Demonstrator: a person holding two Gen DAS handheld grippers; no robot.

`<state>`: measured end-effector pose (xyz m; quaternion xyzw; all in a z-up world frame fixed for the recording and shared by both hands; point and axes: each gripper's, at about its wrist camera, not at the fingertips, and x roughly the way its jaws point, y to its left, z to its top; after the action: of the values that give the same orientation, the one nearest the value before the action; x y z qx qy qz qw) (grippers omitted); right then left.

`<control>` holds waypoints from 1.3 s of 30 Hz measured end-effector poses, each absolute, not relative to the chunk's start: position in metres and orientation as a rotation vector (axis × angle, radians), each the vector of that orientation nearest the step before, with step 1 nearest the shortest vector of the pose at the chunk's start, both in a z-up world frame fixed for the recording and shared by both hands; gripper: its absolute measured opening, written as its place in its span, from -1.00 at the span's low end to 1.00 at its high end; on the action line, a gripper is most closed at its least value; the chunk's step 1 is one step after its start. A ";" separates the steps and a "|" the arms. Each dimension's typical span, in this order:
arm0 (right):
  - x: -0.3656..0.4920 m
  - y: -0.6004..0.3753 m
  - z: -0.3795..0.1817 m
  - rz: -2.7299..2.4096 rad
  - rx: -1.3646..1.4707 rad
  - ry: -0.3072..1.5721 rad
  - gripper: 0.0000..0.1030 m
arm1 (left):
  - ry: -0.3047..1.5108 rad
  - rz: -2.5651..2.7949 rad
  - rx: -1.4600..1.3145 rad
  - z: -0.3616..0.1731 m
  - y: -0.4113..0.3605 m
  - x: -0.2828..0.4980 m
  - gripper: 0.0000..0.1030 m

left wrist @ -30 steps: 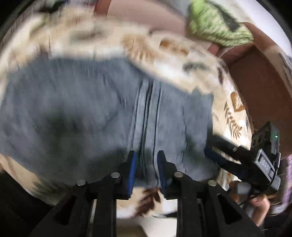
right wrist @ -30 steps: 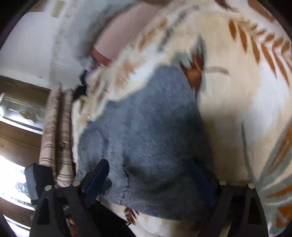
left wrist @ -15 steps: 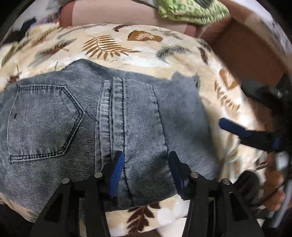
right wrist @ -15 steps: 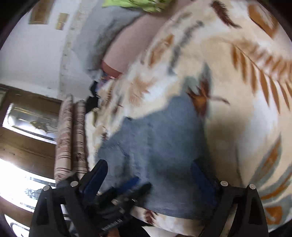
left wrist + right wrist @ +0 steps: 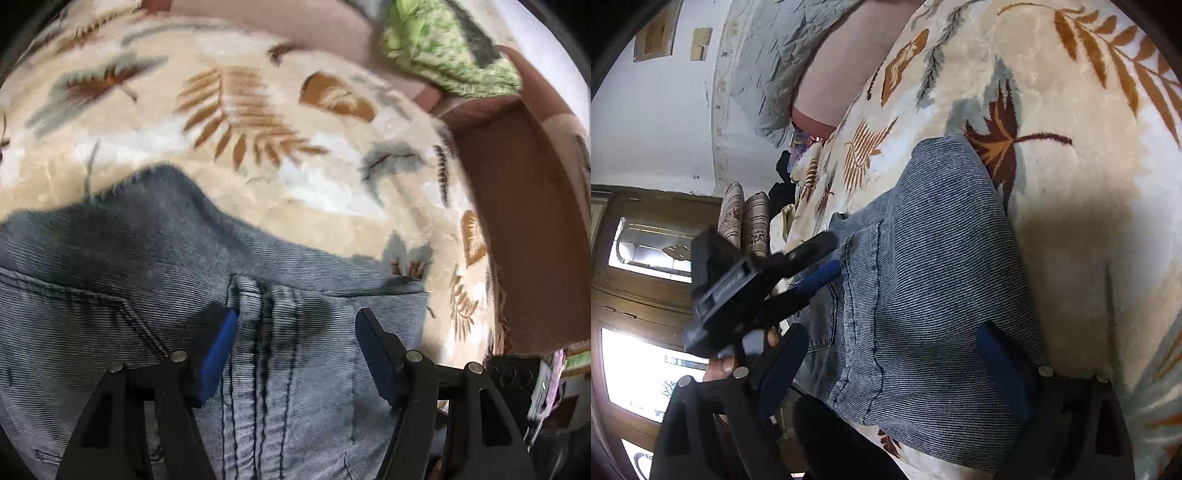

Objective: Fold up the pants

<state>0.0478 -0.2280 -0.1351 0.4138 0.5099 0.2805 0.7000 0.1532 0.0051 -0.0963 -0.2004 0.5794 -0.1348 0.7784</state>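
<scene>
Lying folded on the leaf-patterned blanket (image 5: 280,192) of a bed, near its front edge, the grey denim pants (image 5: 155,280) show a stitched back pocket and a bunched centre seam. No container shows in either view; the blanket alone carries the pants.

The left hand-held gripper (image 5: 295,354) hangs over the bunched seam with its jaws opening; the seam lies between the blue pads (image 5: 218,354), the left pad close beside the fold, the right pad clear of it, so nothing is clamped. The right hand-held gripper (image 5: 890,365) stands with its jaws spread wide over the rounded folded end of the pants, and its pads sit to either side of the cloth without pressing it.

Only the left wrist view shows the green patterned cloth (image 5: 447,51) at the far side of the bed and the brown panel (image 5: 524,229) past the bed's right edge. Only the right wrist view shows the left hand-held gripper from outside, fingers of a hand (image 5: 724,363) beneath it, striped rolled cushions (image 5: 746,221) beyond the bed's left edge, a wooden door with bright glass panes (image 5: 639,258), and a grey quilt (image 5: 783,55) against the white wall.
</scene>
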 end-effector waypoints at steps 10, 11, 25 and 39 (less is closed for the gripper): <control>0.051 -0.229 -0.133 0.625 0.919 1.157 0.83 | 1.186 -0.216 -0.378 -0.083 0.013 0.140 -0.77; 0.051 -0.230 -0.129 0.612 0.908 1.171 0.83 | 1.139 -0.196 -0.360 -0.072 0.014 0.130 -0.77; 0.136 -0.216 -0.136 0.521 0.854 1.235 0.87 | 1.122 -0.183 -0.349 -0.092 0.019 0.133 -0.55; 0.131 -0.244 -0.112 0.535 0.937 1.143 0.88 | 1.102 -0.328 -0.017 -0.095 -0.051 0.053 -0.16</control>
<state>0.1311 -0.2442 -0.1116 0.4218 0.5146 0.2406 0.7066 0.0534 -0.0513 -0.0949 -0.0082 0.5211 -0.1552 0.8393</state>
